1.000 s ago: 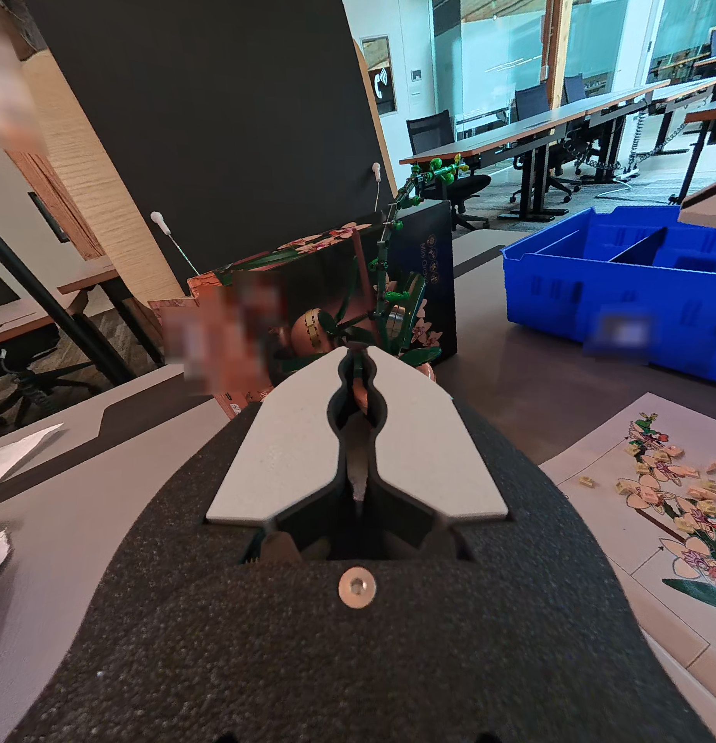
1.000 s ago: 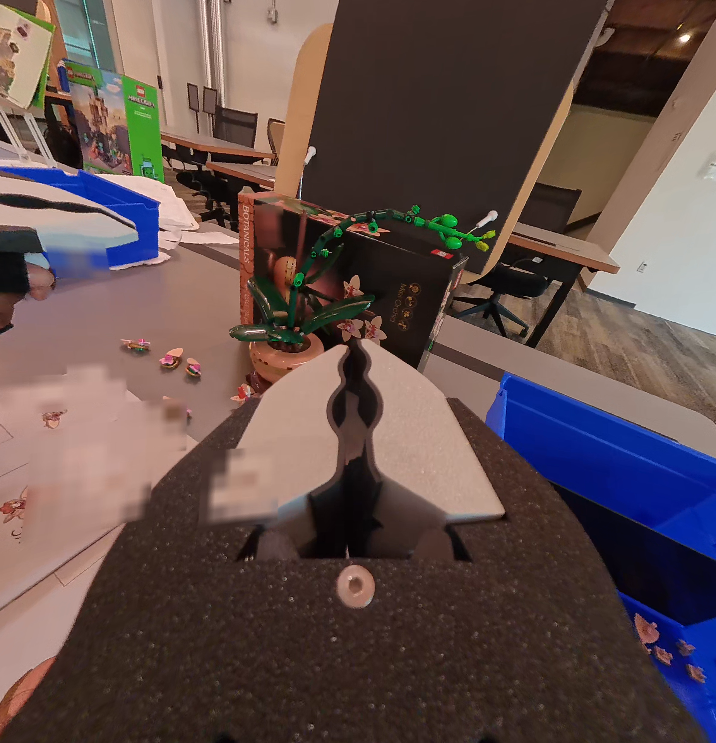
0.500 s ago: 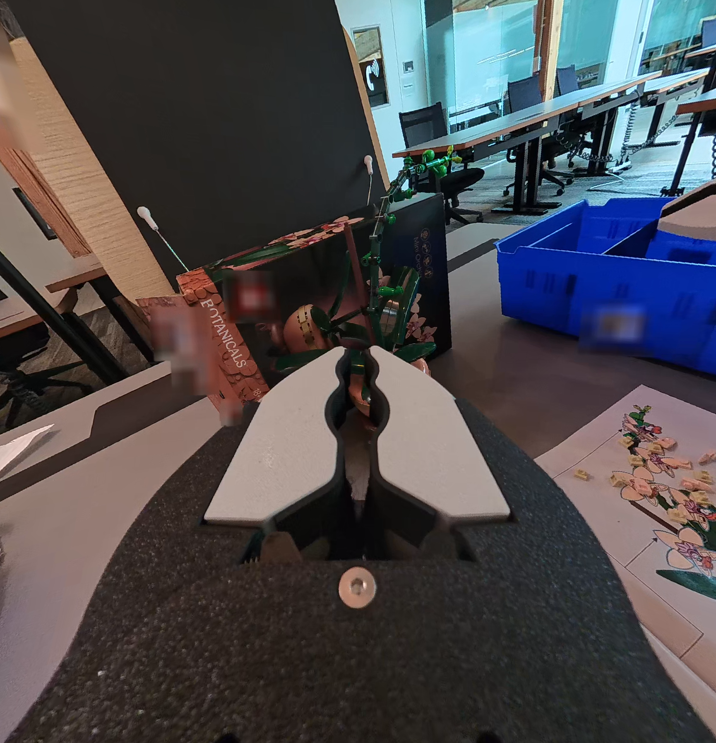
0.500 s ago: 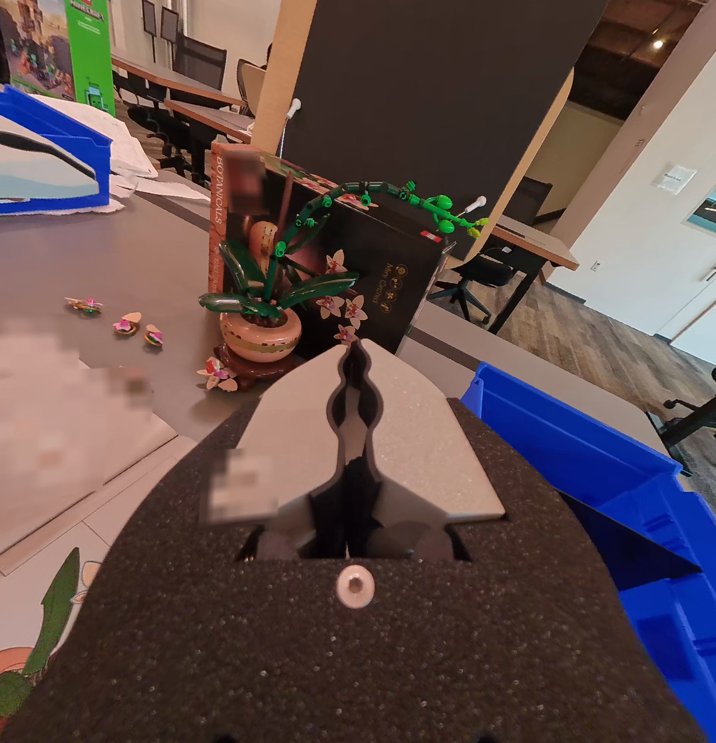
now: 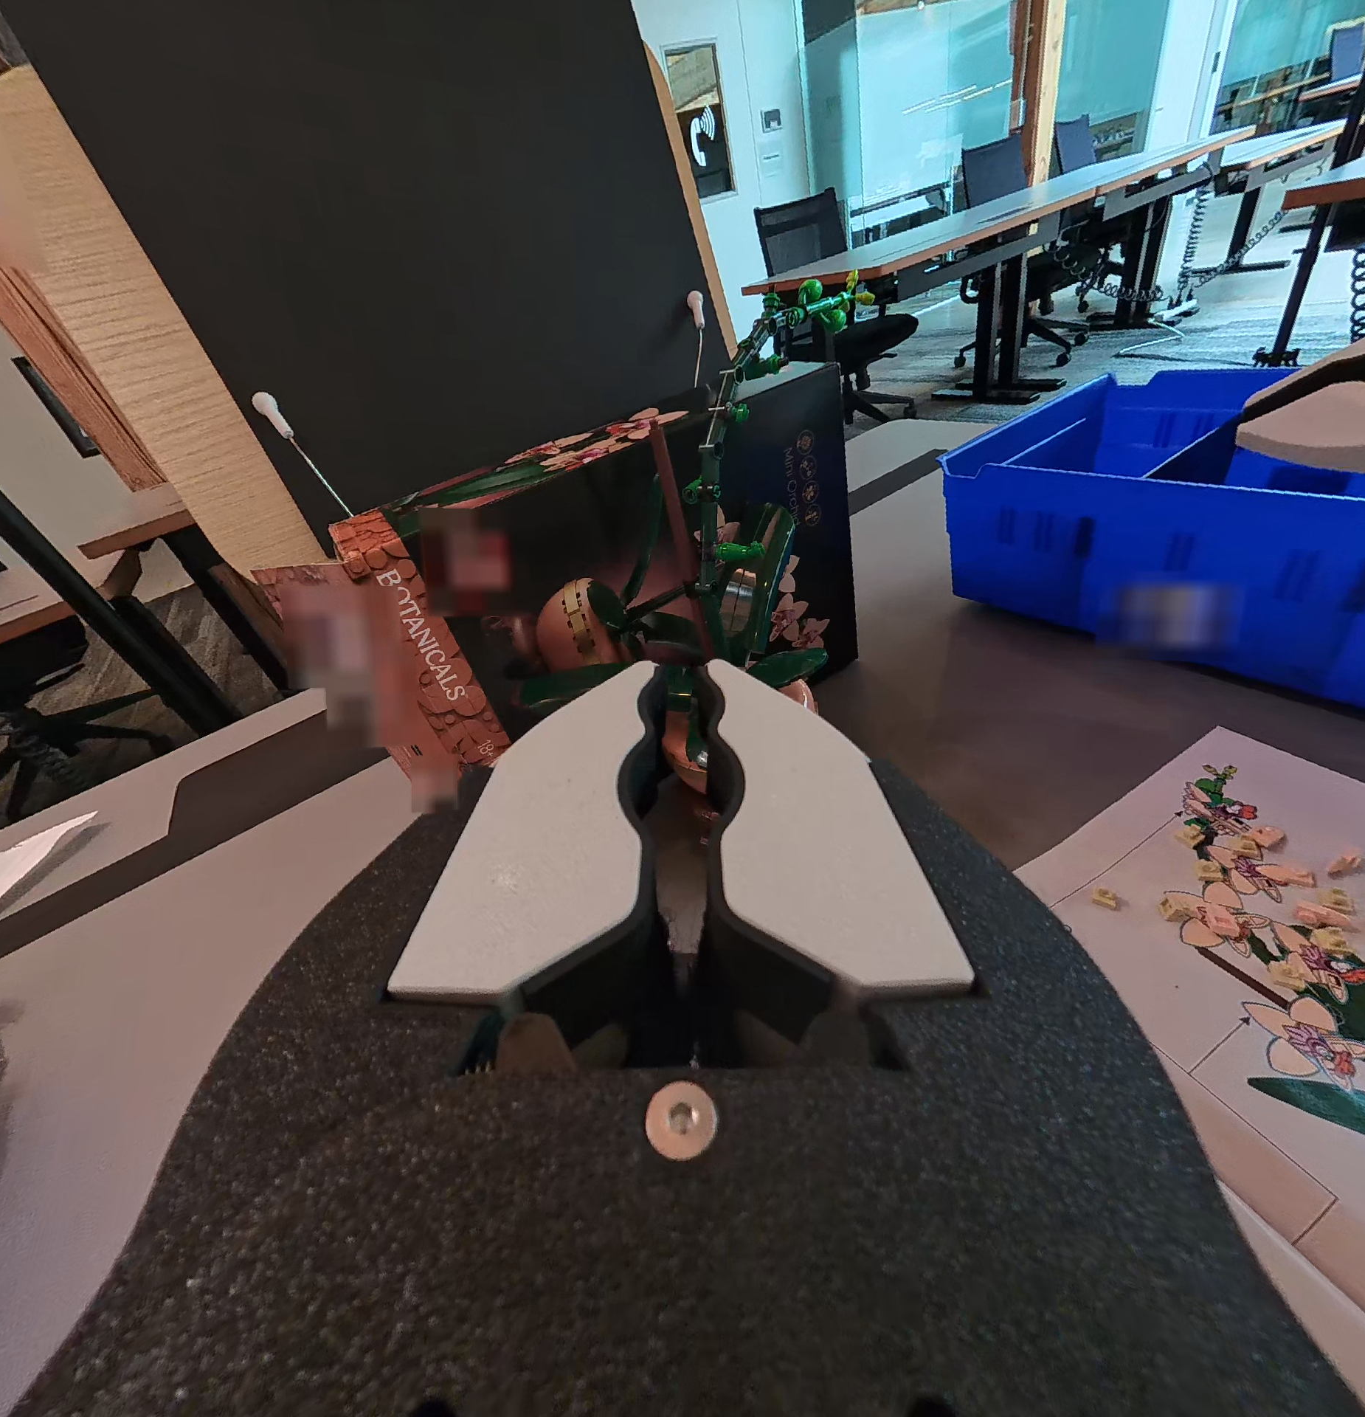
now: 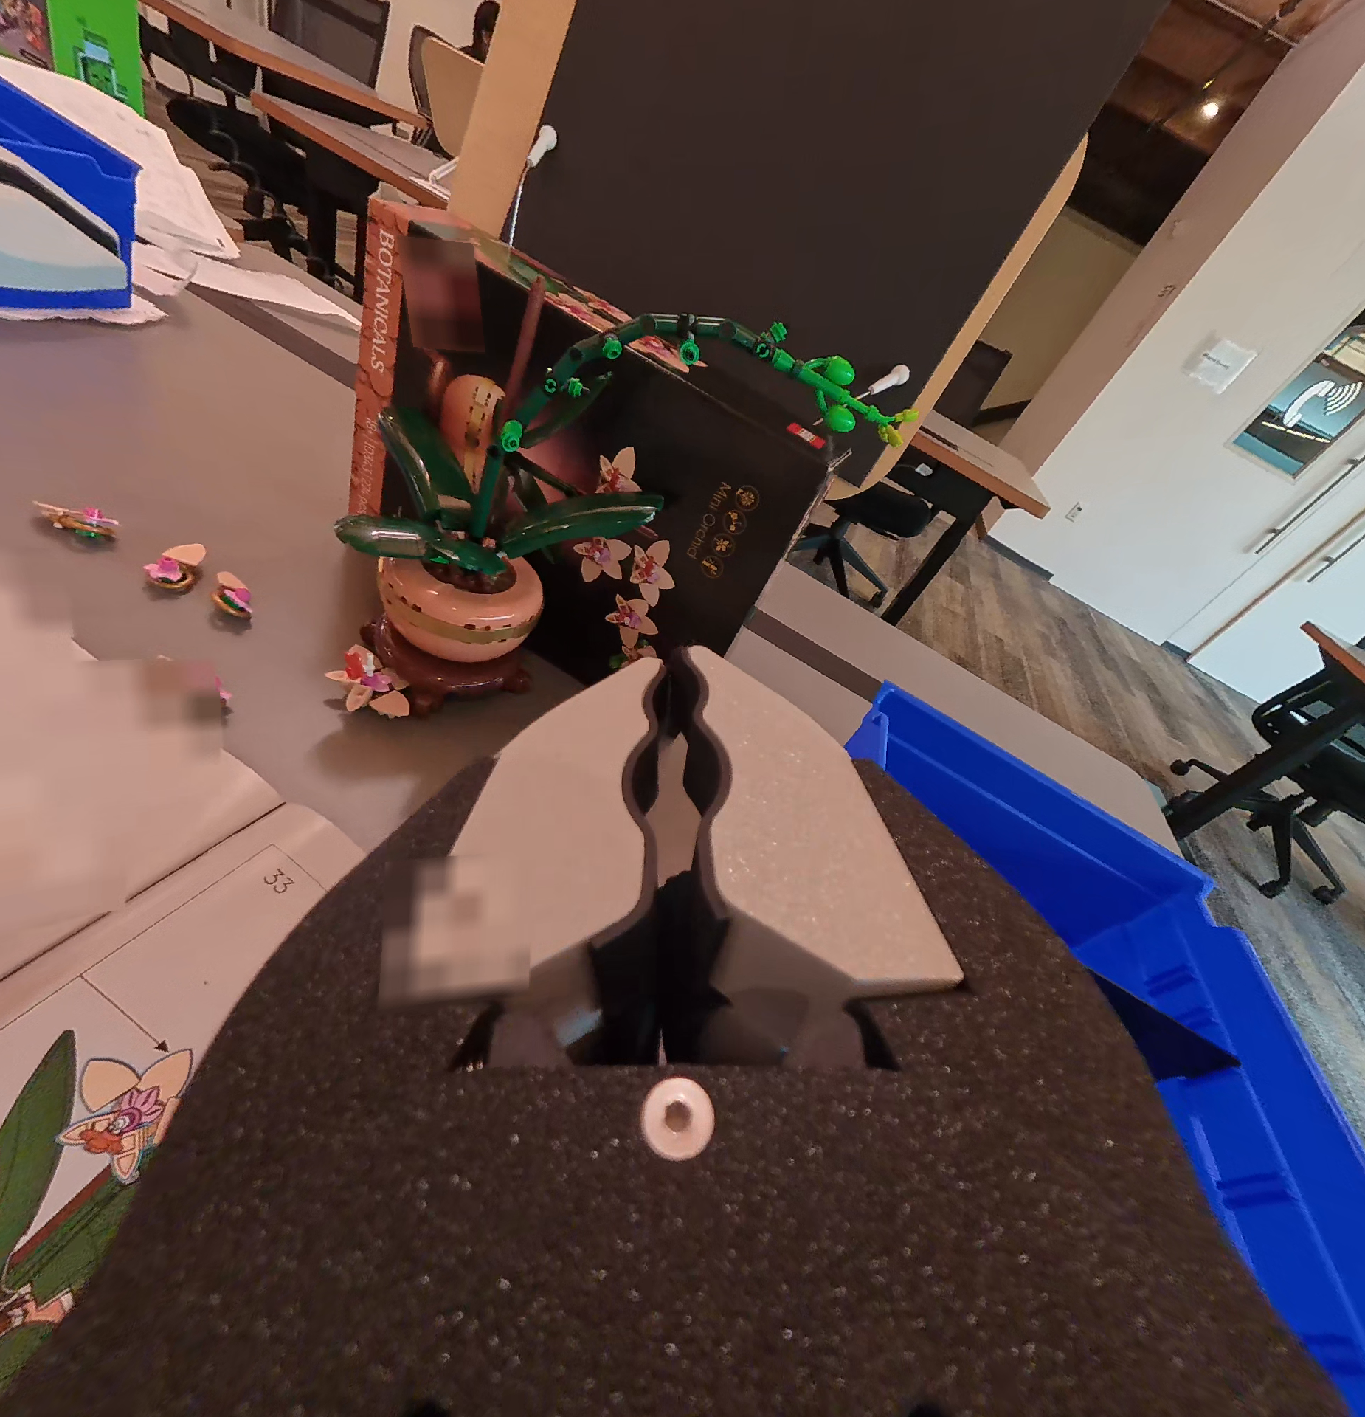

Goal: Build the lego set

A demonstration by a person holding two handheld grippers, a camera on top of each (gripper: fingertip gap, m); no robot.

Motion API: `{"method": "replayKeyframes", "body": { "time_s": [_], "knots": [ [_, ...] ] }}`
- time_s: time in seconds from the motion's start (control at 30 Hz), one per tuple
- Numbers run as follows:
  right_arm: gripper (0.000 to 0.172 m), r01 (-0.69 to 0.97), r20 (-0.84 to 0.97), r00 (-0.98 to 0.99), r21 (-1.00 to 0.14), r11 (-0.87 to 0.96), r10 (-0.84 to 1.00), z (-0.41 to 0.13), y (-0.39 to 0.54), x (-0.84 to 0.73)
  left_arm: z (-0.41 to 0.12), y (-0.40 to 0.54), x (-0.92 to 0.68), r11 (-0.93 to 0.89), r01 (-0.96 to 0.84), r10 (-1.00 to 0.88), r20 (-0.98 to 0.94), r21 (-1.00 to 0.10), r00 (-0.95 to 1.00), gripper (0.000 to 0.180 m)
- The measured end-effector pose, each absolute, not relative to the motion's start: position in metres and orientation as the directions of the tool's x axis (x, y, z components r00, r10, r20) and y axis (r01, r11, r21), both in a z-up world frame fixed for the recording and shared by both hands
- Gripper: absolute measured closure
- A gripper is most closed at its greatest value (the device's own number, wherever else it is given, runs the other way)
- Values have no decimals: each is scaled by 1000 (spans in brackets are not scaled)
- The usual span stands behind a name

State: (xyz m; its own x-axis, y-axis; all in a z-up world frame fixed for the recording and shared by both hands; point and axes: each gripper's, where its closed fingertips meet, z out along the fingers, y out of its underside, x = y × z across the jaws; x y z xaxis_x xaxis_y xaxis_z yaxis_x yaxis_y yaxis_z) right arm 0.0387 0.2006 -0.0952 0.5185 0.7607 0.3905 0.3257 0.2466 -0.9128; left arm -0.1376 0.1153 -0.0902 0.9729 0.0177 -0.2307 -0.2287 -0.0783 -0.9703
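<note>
Left tongs (image 5: 681,675) sit a slit apart, holding nothing I can make out; potted brick orchid (image 5: 691,736) dead ahead, stem upright. Right tongs (image 6: 673,658) are closed on nothing; orchid ahead-left, farther off on the bench (image 6: 166,429).

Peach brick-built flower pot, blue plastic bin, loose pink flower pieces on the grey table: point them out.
Peach brick-built flower pot (image 6: 465,606): right wrist view, on its rounded side.
Blue plastic bin (image 5: 1124,537): left wrist view, front wall.
Loose pink flower pieces (image 6: 175,569): right wrist view, middle piece.
</note>
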Motion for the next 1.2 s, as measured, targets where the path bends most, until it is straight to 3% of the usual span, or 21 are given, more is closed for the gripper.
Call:
{"method": "replayKeyframes", "body": {
  "time_s": [0.7,0.8,0.93,1.07,1.2],
  "knots": [
    [172,333,401,519,-908,253,755,-95,200,39,-84,113,-140,-47,-232,29,-234,-972,972,172],
    [172,258,364,501,-929,267,785,-86,192,36,-76,109,-145,0,-238,34,-238,-971,971,162],
    [172,139,317,417,-948,285,852,-76,176,29,-81,107,-154,-47,-309,-14,-308,-950,951,125],
    [141,70,208,292,-978,196,934,-81,161,16,-100,106,-161,-162,-312,-109,-298,-936,948,85],
    [99,113,39,121,-993,25,992,-99,149,1,-112,105,-165,-188,-257,-192,-221,-948,956,75]
  ]
}}
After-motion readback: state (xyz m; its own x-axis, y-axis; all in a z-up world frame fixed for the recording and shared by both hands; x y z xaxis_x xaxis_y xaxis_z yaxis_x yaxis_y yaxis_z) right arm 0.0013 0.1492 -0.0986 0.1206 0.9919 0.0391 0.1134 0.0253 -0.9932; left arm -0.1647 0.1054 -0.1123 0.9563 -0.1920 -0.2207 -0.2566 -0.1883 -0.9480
